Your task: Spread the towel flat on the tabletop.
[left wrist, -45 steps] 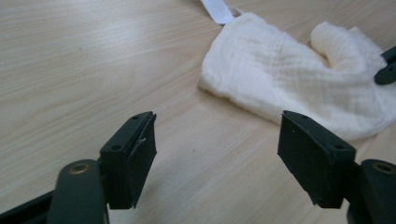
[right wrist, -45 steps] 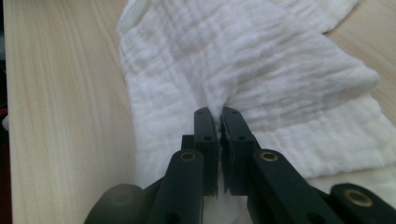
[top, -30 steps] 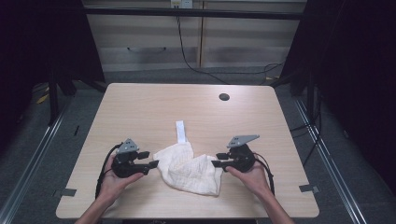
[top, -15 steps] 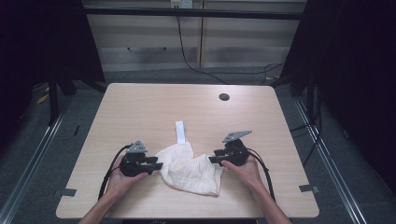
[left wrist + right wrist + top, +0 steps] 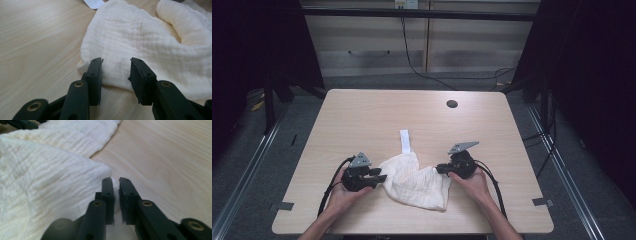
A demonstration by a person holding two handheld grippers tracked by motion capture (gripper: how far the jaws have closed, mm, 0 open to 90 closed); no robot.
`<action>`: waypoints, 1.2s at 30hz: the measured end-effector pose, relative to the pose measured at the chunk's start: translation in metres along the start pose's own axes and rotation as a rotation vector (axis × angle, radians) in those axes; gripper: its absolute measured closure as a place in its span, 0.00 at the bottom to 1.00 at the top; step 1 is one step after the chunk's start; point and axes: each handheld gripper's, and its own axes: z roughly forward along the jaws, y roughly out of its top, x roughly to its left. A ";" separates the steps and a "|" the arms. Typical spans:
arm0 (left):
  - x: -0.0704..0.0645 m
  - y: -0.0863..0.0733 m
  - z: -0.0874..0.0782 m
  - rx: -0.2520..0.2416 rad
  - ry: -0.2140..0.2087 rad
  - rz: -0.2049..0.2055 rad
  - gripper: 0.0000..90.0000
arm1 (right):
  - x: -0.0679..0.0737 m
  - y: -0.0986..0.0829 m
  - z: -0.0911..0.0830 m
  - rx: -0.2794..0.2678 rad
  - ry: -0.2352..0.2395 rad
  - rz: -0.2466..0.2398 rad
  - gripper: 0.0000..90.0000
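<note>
A crumpled cream muslin cloth lies on the near middle of the wooden table. My left gripper is at the cloth's left edge. In the left gripper view it stands open, its jaws astride the edge of the cloth, low over the tabletop. My right gripper is at the cloth's right corner. In the right gripper view it is nearly closed, with a thin fold of the cloth pinched between its jaws.
A white strip lies flat on the table just beyond the cloth. A dark round cable hole sits near the far edge. Bare wood lies to the right of the cloth. Cables trail from both grippers toward the near edge.
Both hands have moved inward to the cloth. The left gripper now reaches its left edge, and the right gripper has closed on its right corner.
</note>
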 end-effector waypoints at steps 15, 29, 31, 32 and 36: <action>0.001 0.001 -0.001 -0.009 -0.027 -0.039 0.63 | -0.004 0.010 -0.023 -0.089 0.008 0.020 0.98; 0.002 0.003 -0.017 -0.087 -0.028 -0.077 0.42 | -0.018 0.032 -0.040 -0.139 -0.029 0.032 0.98; 0.003 0.004 -0.019 -0.100 -0.017 -0.075 0.42 | -0.019 0.036 -0.044 -0.146 -0.037 0.032 0.98; 0.004 0.004 -0.020 -0.102 -0.018 -0.078 0.42 | -0.020 0.039 -0.047 -0.153 -0.040 0.038 0.98; 0.006 0.003 -0.021 -0.107 -0.010 -0.086 0.42 | -0.025 0.048 -0.058 -0.190 -0.060 0.038 0.98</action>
